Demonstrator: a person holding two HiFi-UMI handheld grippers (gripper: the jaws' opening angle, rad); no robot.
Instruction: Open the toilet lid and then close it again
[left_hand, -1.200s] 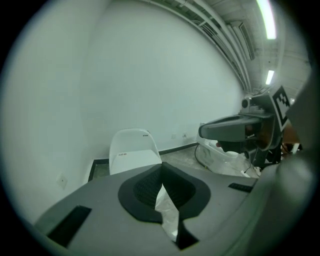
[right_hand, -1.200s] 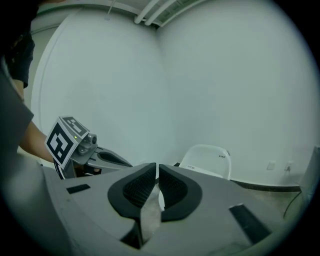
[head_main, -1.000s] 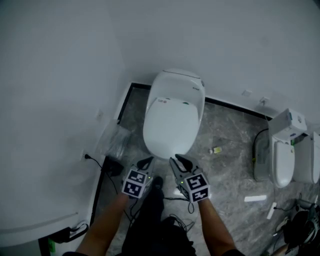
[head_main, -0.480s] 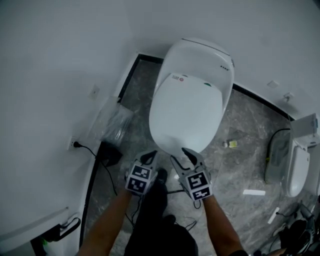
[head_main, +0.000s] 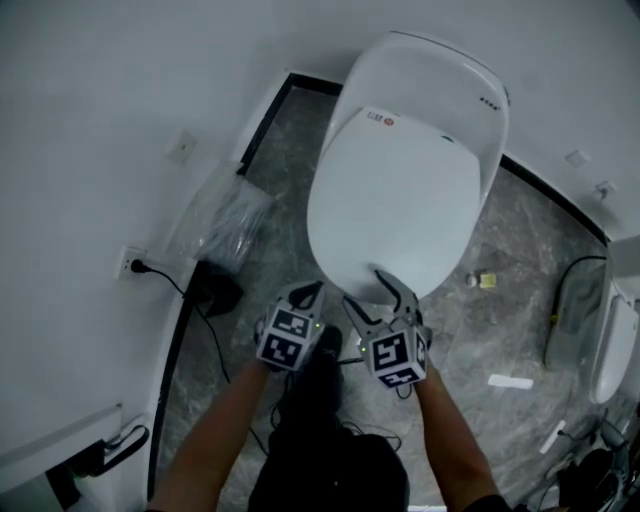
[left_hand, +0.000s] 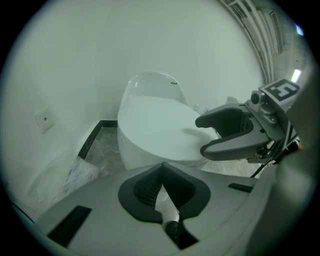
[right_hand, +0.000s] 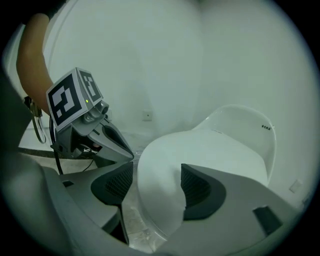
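In the head view, two bare forearms (head_main: 215, 430) are reaching in from the near edge, both tools pointing forward and down at the toilet (head_main: 470, 90). The toilet lid (head_main: 400, 210) is lying closed on it, mid-scene. The left gripper (head_main: 307, 292) is hovering just left of the lid's near rim. The right gripper (head_main: 378, 297) is sitting at that rim with its jaws spread. Grey marbled floor (head_main: 290, 160) is running up to white walls (head_main: 90, 90); a clear plastic bag (head_main: 215, 215) and a wall socket (head_main: 130, 265) are lying on the left, and another toilet (head_main: 615, 340) is standing far right.

In the left gripper view, the left gripper (left_hand: 161, 166) is clenched, tips meeting on nothing, with the lid (left_hand: 155, 125) beyond and the right gripper (left_hand: 200, 135) gaping at its right.

In the right gripper view, the right gripper (right_hand: 156, 180) is standing released, its jaws having just been opening; the lid's (right_hand: 200, 155) near edge is lying between the pads, unpressed. The left gripper (right_hand: 127, 152) is showing on the left.
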